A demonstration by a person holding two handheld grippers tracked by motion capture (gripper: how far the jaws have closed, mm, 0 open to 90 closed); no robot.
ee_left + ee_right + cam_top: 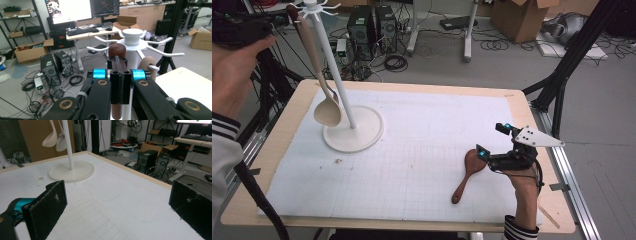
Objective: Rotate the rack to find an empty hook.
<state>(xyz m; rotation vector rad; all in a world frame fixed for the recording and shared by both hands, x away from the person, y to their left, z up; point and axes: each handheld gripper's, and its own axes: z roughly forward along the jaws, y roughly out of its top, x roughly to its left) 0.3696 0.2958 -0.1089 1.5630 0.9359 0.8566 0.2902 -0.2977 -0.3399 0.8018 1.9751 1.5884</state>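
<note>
Left gripper [121, 85] fingers clamped shut; right gripper [498, 140] fingers spread wide.

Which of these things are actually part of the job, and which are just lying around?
In use:
white hook stand
dark brown wooden handle clamped in left gripper
pale wooden ladle hanging
dark wooden spoon beside open right gripper

Lying about:
cardboard boxes
black computer towers

Lab: monitors [85, 8], computer towers [372, 27], floor cables [394, 62].
</note>
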